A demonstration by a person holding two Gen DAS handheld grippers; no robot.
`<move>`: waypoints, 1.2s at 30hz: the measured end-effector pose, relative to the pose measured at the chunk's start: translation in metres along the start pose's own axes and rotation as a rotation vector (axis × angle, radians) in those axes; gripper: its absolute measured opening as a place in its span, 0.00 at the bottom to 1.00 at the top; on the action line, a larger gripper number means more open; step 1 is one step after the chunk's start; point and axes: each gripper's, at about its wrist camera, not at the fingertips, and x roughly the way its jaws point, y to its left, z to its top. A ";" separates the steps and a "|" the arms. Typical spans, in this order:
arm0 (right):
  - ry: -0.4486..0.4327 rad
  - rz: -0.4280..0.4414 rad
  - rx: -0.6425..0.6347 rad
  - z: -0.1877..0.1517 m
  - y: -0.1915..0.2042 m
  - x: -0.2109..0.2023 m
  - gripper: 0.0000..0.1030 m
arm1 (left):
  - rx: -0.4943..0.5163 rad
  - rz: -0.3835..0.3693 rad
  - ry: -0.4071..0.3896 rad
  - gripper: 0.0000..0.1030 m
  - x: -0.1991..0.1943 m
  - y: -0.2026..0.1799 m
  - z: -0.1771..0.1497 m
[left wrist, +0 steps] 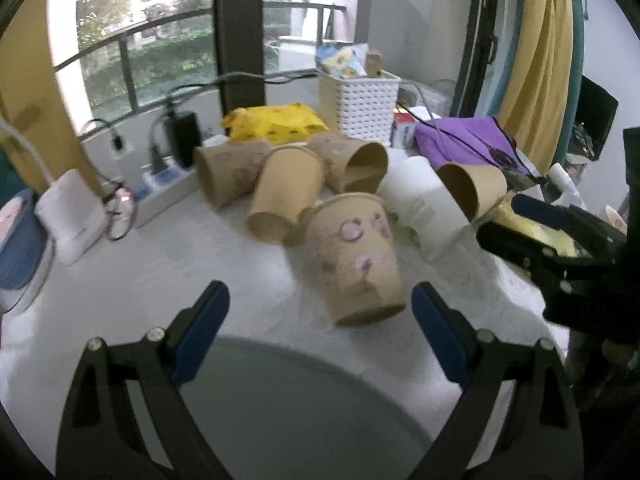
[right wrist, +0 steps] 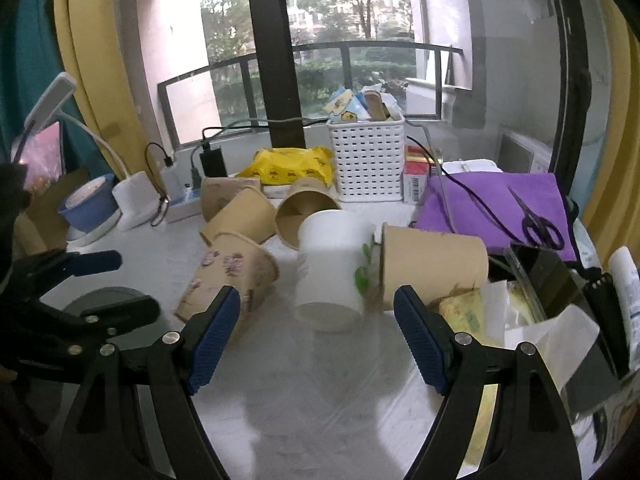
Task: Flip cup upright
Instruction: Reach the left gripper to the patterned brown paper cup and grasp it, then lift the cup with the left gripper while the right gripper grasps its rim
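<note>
Several paper cups lie on their sides on the white table. A patterned tan cup lies nearest my left gripper, which is open and empty just short of it. A white cup lies between and beyond the fingers of my right gripper, which is open and empty. A plain tan cup lies to its right, the patterned cup to its left. More tan cups are piled behind. The right gripper shows in the left wrist view.
A grey round disc lies under my left gripper. A white basket, a yellow bag, a purple cloth with scissors, a power strip with chargers and a blue bowl ring the table.
</note>
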 end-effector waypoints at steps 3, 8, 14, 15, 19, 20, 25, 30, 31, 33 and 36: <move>0.002 -0.017 0.015 0.000 -0.011 0.003 0.80 | -0.001 -0.019 0.023 0.91 0.019 -0.006 0.008; -0.004 -0.040 0.030 0.001 -0.017 0.004 0.80 | 0.008 -0.036 0.074 0.91 0.044 -0.014 0.014; -0.001 -0.048 0.043 -0.001 -0.021 0.007 0.80 | 0.059 -0.019 0.129 0.89 0.064 -0.023 0.015; 0.000 -0.050 0.043 0.000 -0.020 0.007 0.80 | 0.072 -0.015 0.142 0.80 0.066 -0.024 0.014; 0.004 -0.058 0.043 0.000 -0.018 0.007 0.80 | 0.048 -0.028 0.183 0.63 0.074 -0.021 0.011; 0.004 -0.060 0.042 0.000 -0.018 0.006 0.80 | 0.041 -0.032 0.178 0.62 0.073 -0.019 0.010; -0.004 -0.066 0.037 0.003 -0.012 -0.001 0.80 | 0.028 -0.031 0.149 0.62 0.059 -0.013 0.009; -0.022 -0.053 0.027 0.007 0.001 -0.013 0.80 | 0.024 -0.043 0.105 0.62 0.031 -0.009 0.004; -0.024 -0.048 0.024 0.008 0.005 -0.015 0.80 | 0.025 -0.046 0.094 0.62 0.025 -0.009 0.002; -0.029 -0.030 0.022 0.009 0.014 -0.020 0.80 | 0.034 -0.051 0.070 0.62 0.010 -0.008 -0.004; -0.029 -0.006 0.018 0.010 0.028 -0.027 0.80 | 0.036 -0.060 0.042 0.62 -0.014 -0.004 -0.015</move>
